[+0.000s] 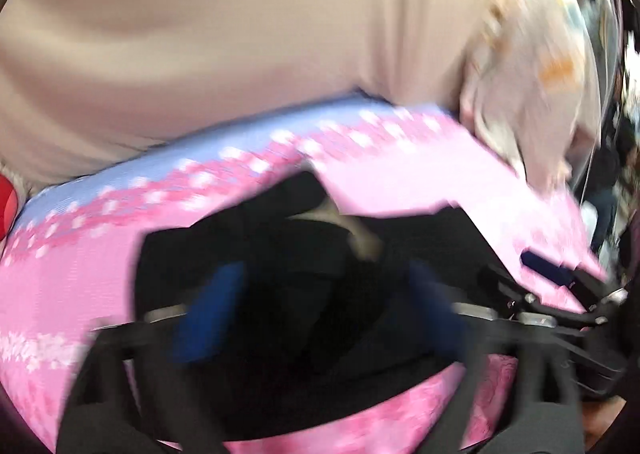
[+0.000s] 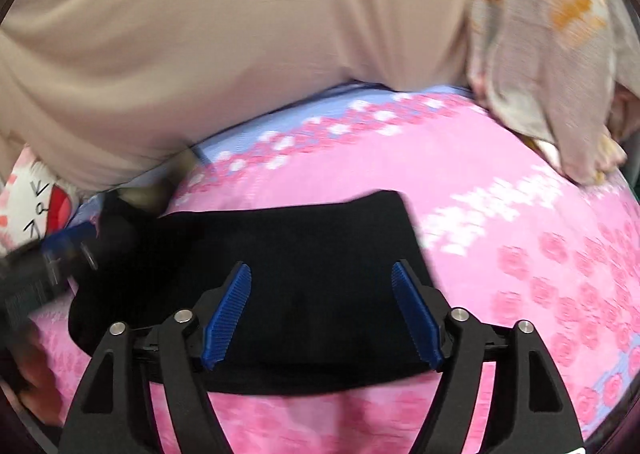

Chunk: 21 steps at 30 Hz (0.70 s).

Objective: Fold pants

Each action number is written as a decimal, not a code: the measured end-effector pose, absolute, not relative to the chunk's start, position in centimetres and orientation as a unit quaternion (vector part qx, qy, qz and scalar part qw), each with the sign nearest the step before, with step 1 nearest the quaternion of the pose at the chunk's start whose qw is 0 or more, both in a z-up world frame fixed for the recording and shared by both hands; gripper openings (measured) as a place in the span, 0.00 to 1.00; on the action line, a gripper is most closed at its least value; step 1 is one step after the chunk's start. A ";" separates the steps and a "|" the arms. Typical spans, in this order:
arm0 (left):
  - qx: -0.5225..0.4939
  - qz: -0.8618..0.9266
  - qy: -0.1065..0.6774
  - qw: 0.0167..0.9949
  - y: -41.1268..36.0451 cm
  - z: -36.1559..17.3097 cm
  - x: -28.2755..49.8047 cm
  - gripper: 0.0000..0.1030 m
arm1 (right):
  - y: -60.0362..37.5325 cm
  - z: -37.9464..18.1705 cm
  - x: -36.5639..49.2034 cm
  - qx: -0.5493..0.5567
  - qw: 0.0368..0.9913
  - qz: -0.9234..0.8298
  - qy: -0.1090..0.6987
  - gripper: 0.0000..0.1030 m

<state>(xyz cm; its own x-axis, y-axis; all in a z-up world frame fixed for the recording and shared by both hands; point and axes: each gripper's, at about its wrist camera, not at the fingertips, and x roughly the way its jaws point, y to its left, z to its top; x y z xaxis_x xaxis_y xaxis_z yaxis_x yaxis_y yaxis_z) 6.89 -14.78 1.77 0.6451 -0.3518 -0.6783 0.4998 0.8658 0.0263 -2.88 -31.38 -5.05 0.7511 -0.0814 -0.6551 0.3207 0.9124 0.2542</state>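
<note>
No brand or label can be read; the only marks are a few black hand-drawn strokes on a white and red plush item (image 2: 30, 206) at the left edge of the right wrist view, and they do not resolve into words. The right gripper (image 2: 322, 314) has its jaws spread wide, the ribbed blue pads (image 2: 228, 318) well apart, holding nothing and hovering over the pants (image 2: 304, 254). The pants are black, matte and smooth, lying in a flat, roughly rectangular folded stack on a pink bedsheet (image 2: 500, 214) printed with rows of darker pink and white flowers and a pale blue band along its far edge. The left gripper (image 1: 316, 318) is heavily blurred in its own view; its blue pads (image 1: 208, 318) also stand wide apart over the black pants (image 1: 280, 254), and nothing is seen pinched between them. In that view the cloth looks rumpled, with a pale streak across it that is too blurred to identify. The right gripper (image 1: 560, 286) shows at the right of the left wrist view as dark linkages with silver bolts, and the left gripper (image 2: 60, 254) shows blurred at the left of the right wrist view, at the left end of the pants. Behind the bed lies a broad beige fabric (image 2: 240, 34), smooth with soft folds, and to its right a crumpled pale cloth (image 2: 552, 54) with orange marks resting on the sheet.
</note>
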 end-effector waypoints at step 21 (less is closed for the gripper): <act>0.060 0.040 0.336 0.939 4.3 2.7 7.7 0.95 | -24.1 -10.1 6.1 0.182 0.881 0.056 0.433 0.83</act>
<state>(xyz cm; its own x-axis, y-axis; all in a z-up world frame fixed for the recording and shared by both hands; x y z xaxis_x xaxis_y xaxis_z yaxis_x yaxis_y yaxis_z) 7.72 4.29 2.71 0.7707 0.1145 -0.6269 -0.0342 0.9897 0.1387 6.07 -24.08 -10.06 0.6188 0.2564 -0.7426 0.0590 0.9274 0.3694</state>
